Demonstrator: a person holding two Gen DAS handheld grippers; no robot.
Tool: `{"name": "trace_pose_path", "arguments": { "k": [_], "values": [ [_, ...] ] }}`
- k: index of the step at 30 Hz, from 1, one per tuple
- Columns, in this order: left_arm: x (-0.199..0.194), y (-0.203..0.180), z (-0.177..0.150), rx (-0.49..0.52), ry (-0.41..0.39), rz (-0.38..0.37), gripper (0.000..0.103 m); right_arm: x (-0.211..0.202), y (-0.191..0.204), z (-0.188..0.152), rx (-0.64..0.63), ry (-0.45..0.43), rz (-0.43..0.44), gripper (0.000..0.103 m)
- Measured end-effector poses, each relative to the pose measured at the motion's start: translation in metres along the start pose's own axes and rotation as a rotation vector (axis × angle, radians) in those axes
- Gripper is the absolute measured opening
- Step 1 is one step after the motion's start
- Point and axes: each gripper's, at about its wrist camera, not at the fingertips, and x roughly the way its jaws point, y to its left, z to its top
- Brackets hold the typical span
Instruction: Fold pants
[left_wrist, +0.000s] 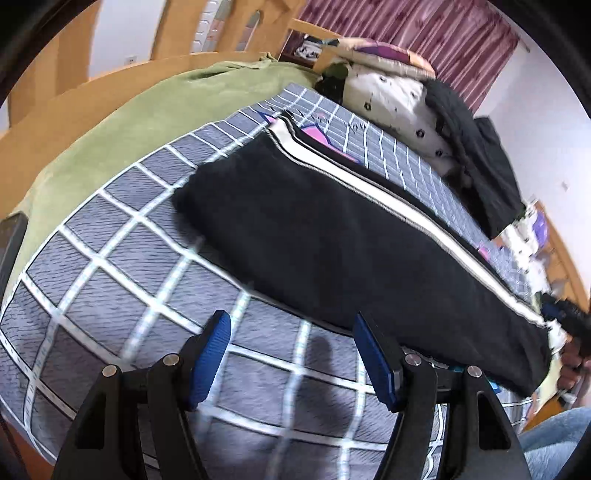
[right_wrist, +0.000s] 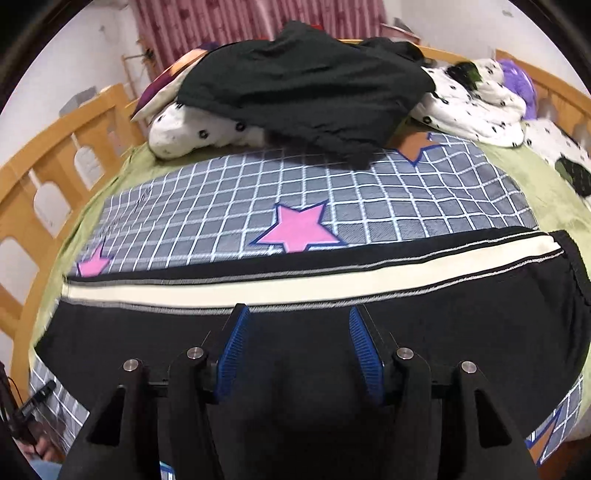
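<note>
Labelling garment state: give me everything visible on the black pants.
The black pants look like soft knit, with a cream side stripe edged in thin grey lines. They lie flat and long on the checked bedsheet, apparently folded leg over leg. Neither pair of tongs grips them: the right tongs hang open above the fabric, the left tongs over bare sheet beside it.

Both cams ride the grippers, looking forward past the jaws and tilted down at the bed (left_wrist: 110, 266). Left one hangs low over bare sheet beside the pants (left_wrist: 332, 240), looking along them. Right one sits close above the pants (right_wrist: 147, 332), facing across toward the pillows (right_wrist: 472, 99). Both share pants, sheet, pillows.
</note>
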Motion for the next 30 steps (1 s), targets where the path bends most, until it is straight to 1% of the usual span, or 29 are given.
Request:
{"name": "trace_pose_path", "arguments": {
  "k": [3,4,6,7,9,12,14,16,18,19,20,21,24,27,30],
  "values": [
    [0.002,0.014,0.011,-0.040,-0.031,0.006,0.067,-0.001,0.006,-0.011,-0.008,0.011,-0.012,0.055],
    [0.006,0.020,0.017,-0.076,-0.034,-0.001,0.067,-0.001,0.008,-0.015,-0.013,0.024,-0.019,0.055],
    [0.013,0.032,0.028,-0.155,-0.050,-0.038,0.067,-0.002,0.013,-0.021,-0.037,0.031,-0.023,0.055],
    [0.015,0.036,0.032,-0.179,-0.057,-0.040,0.066,-0.003,0.015,-0.024,-0.051,0.031,-0.033,0.055],
    [0.023,0.039,0.042,-0.201,-0.063,-0.021,0.065,-0.006,0.017,-0.029,-0.068,0.027,-0.041,0.055],
    [0.035,0.034,0.054,-0.174,-0.073,0.042,0.064,-0.005,0.012,-0.032,-0.046,0.034,-0.044,0.055],
    [0.042,0.029,0.061,-0.146,-0.069,0.102,0.060,0.000,0.007,-0.034,-0.015,0.055,-0.048,0.055],
    [0.045,0.027,0.064,-0.133,-0.086,0.136,0.059,0.004,0.005,-0.039,0.001,0.067,-0.021,0.055],
    [0.046,0.028,0.064,-0.127,-0.106,0.156,0.054,0.010,0.008,-0.045,-0.025,0.058,-0.044,0.055],
    [0.046,0.029,0.062,-0.125,-0.119,0.169,0.048,0.015,0.010,-0.049,-0.042,0.052,-0.066,0.055],
    [0.046,0.030,0.061,-0.123,-0.127,0.175,0.044,0.019,0.009,-0.052,-0.052,0.052,-0.073,0.055],
    [0.044,0.031,0.059,-0.122,-0.136,0.175,0.044,0.025,0.008,-0.054,-0.051,0.057,-0.067,0.055],
    [0.042,0.033,0.057,-0.128,-0.144,0.168,0.044,0.040,0.002,-0.061,-0.019,0.053,-0.042,0.048],
    [0.042,0.032,0.055,-0.112,-0.151,0.178,0.044,0.057,-0.009,-0.068,0.026,0.032,-0.035,0.047],
    [0.042,0.035,0.055,-0.117,-0.146,0.166,0.044,0.070,-0.016,-0.073,0.062,0.025,-0.018,0.047]
  ]
}}
